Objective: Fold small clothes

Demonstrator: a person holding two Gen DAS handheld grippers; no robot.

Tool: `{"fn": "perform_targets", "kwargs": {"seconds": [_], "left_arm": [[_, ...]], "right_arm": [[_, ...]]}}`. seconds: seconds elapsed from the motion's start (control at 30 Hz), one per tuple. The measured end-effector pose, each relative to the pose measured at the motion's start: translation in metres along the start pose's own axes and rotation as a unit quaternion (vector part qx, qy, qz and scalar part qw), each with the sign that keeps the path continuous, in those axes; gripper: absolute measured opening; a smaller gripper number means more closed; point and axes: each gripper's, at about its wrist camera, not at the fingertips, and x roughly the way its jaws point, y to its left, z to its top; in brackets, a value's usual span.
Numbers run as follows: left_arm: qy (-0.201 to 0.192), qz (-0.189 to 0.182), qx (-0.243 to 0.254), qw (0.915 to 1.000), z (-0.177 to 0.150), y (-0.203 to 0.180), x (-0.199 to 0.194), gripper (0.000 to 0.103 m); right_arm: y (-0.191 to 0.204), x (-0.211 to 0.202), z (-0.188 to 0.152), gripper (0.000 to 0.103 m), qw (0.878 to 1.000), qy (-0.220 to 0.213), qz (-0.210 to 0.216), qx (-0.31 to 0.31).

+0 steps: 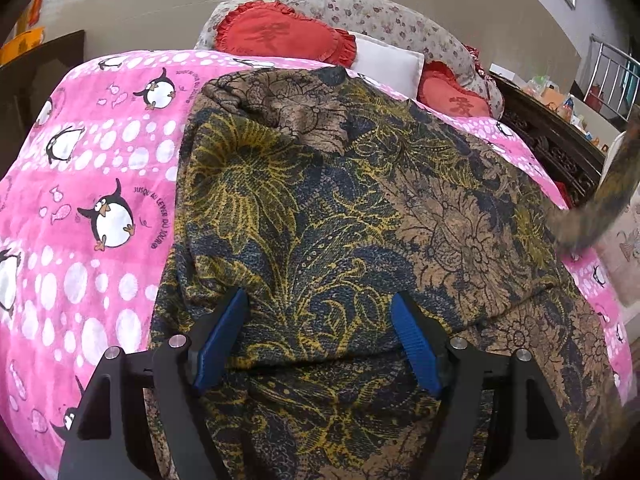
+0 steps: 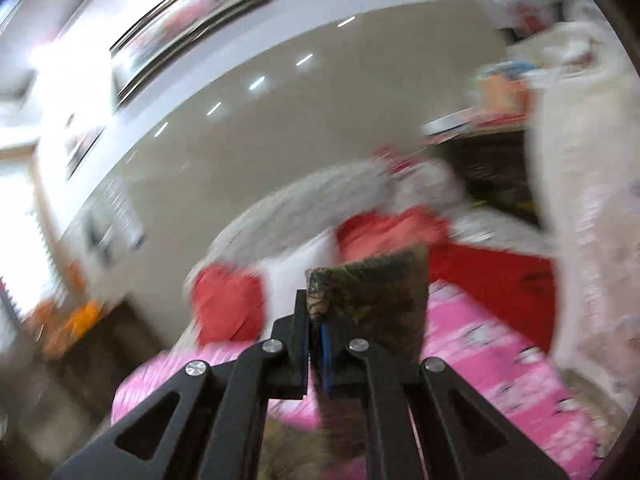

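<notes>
The left gripper point(image 1: 320, 312) is hovering wide apart over the patterned garment point(image 1: 320, 208) lying on the pink blanket point(image 1: 92, 184); the right gripper point(image 2: 316, 320) is pinching its raised edge.

Left wrist view: mounted behind the left gripper point(image 1: 320, 312), angled down and forward, close over the patterned garment point(image 1: 340, 208) on the pink bedspread point(image 1: 100, 168), pillows point(image 1: 280, 36) beyond its fingers. Right wrist view: behind the right gripper point(image 2: 314, 300), tilted, aimed more level toward the wall point(image 2: 280, 112), heavily blurred. Both views share the bedspread point(image 2: 480, 328), red pillows point(image 2: 228, 304) and garment point(image 2: 372, 292).
</notes>
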Motion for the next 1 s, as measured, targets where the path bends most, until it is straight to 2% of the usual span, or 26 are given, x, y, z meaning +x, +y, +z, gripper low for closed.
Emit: {"fn": "perform_targets", "kwargs": {"seconds": [0.13, 0.23, 0.33, 0.43, 0.57, 0.63, 0.7, 0.83, 0.9, 0.93, 1.0], "left_arm": [[-0.001, -0.004, -0.004, 1.0, 0.0, 0.001, -0.001, 0.056], [-0.002, -0.006, -0.006, 1.0, 0.0, 0.002, -0.001, 0.056], [-0.002, -0.008, -0.008, 0.9999, 0.0, 0.003, -0.002, 0.056], [-0.003, -0.011, -0.012, 0.9999, 0.0, 0.004, -0.003, 0.056], [-0.004, -0.013, -0.014, 0.9998, 0.0, 0.005, -0.003, 0.056], [-0.004, -0.013, -0.014, 0.9998, 0.0, 0.005, -0.003, 0.056], [-0.003, -0.012, -0.012, 0.9999, 0.0, 0.004, -0.003, 0.056], [-0.006, -0.009, -0.011, 0.9999, 0.001, 0.0, -0.011, 0.056], [-0.022, -0.048, -0.02, 0.9984, 0.006, -0.007, -0.023, 0.056], [-0.027, -0.071, -0.02, 0.9969, 0.009, -0.011, -0.024, 0.056], [-0.013, -0.112, -0.012, 0.9935, 0.014, -0.023, -0.017, 0.056]], "right_arm": [[0.089, 0.065, -0.073, 0.004, 0.99, 0.107, 0.057, -0.069], [0.151, 0.111, -0.138, 0.004, 0.976, 0.172, 0.111, -0.079], [0.203, 0.145, -0.198, 0.004, 0.96, 0.219, 0.152, -0.086], [0.234, 0.167, -0.268, 0.004, 0.942, 0.277, 0.164, -0.099], [0.24, 0.169, -0.336, 0.004, 0.922, 0.335, 0.154, -0.115], [0.234, 0.161, -0.353, 0.005, 0.919, 0.342, 0.139, -0.138], [0.233, 0.149, -0.36, 0.01, 0.916, 0.341, 0.122, -0.171], [0.229, 0.111, -0.362, 0.042, 0.902, 0.338, 0.104, -0.247], [0.223, 0.096, -0.371, 0.048, 0.884, 0.341, 0.058, -0.315], [0.217, 0.088, -0.375, 0.052, 0.881, 0.333, 0.049, -0.331], [0.206, 0.081, -0.368, 0.066, 0.895, 0.323, 0.045, -0.303]]}}
